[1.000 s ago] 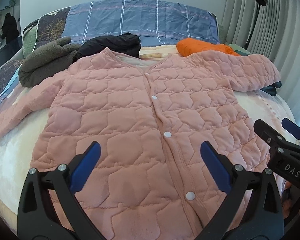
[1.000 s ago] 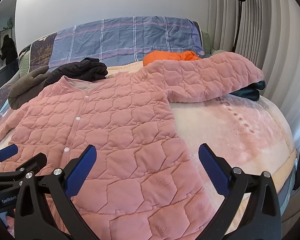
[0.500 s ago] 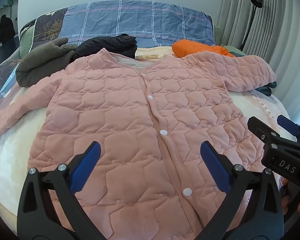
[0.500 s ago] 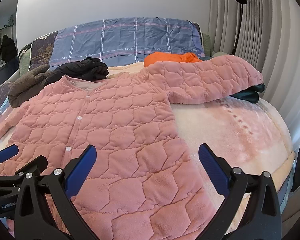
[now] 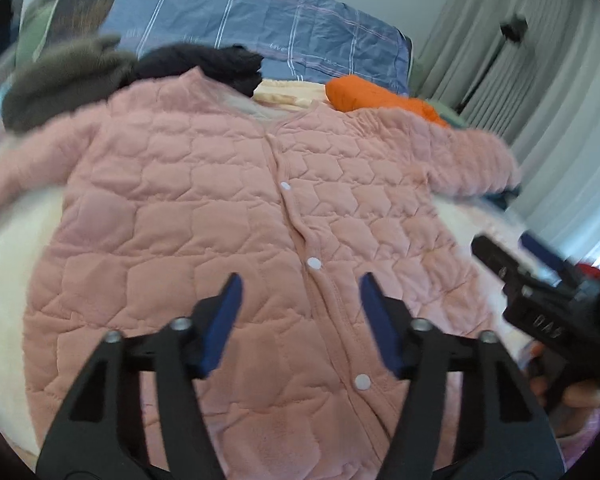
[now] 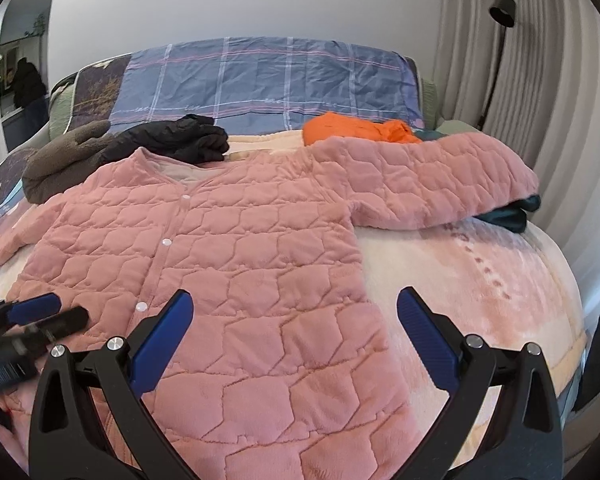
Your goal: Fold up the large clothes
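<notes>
A pink quilted jacket with white snap buttons lies flat, front up, on the bed, both sleeves spread out; it also shows in the right wrist view. My left gripper hovers over the lower button placket, its jaws partly closed with a gap between them, holding nothing. My right gripper is wide open and empty over the jacket's lower right part. The right gripper shows at the right edge of the left wrist view; the left gripper shows at the left edge of the right wrist view.
On the bed's far side lie a grey-brown fleece, a black garment, an orange garment and a dark teal one under the right sleeve. A blue plaid pillow is behind. Curtains and a floor lamp stand right.
My left gripper's jaws have narrowed and it has tilted and shifted, blurring its view. The right gripper stays wide open and has moved little.
</notes>
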A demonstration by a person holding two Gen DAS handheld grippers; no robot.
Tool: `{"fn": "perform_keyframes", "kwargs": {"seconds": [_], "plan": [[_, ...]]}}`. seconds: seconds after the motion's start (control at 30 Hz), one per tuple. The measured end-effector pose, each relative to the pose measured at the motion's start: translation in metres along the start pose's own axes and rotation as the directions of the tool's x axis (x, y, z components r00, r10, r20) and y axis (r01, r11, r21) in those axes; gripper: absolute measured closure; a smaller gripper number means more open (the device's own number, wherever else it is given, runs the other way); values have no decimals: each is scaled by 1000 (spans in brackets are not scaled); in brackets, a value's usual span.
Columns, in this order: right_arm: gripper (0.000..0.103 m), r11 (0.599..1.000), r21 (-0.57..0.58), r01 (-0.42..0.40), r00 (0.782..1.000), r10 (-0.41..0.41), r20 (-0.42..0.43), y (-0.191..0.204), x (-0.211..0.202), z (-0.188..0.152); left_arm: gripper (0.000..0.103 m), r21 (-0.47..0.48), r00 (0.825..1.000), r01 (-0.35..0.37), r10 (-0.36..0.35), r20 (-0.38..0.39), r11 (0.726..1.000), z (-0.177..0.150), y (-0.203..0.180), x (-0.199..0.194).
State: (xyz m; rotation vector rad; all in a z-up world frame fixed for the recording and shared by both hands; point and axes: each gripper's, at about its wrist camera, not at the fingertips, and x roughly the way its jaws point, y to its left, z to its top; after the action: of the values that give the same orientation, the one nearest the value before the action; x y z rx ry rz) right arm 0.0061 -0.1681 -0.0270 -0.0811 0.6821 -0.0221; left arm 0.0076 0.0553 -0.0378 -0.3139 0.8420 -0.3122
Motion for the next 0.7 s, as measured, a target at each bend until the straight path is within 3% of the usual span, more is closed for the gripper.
{"fn": "perform_keyframes", "kwargs": {"seconds": [0.1,0.23,0.27,0.33,0.37,0.43,0.57,0.63,0.7], "plan": [[1,999,-18,-30,999,29,-17,-1,7,4,52,-135,1000,21,-21,2,991,12,49,-8],[1,997,-28,-65,996,63,-57,-5,22,7,52,-302,997,-53,68,39,952,20,130,-26],[1,997,-29,-68,996,66,-65,-6,26,8,47,-347,994,-68,92,53,935,20,150,-32],[1,996,-24,-82,994,80,-78,-9,34,11,35,-468,984,-110,163,76,877,17,201,-45],[1,994,-17,-104,991,102,-88,-10,40,13,33,-537,974,-139,212,76,832,13,230,-51],[1,986,-2,-166,978,165,-127,-13,62,17,32,-606,968,-146,241,78,782,10,267,-57],[4,987,0,-159,965,156,-212,-9,102,21,32,-734,955,-107,276,113,671,6,336,-67],[17,987,-11,-162,959,155,-238,-3,113,26,32,-768,948,-97,295,123,633,7,353,-70],[17,985,-10,-173,959,166,-229,3,114,31,31,-795,942,-87,310,131,601,10,369,-70]]}}
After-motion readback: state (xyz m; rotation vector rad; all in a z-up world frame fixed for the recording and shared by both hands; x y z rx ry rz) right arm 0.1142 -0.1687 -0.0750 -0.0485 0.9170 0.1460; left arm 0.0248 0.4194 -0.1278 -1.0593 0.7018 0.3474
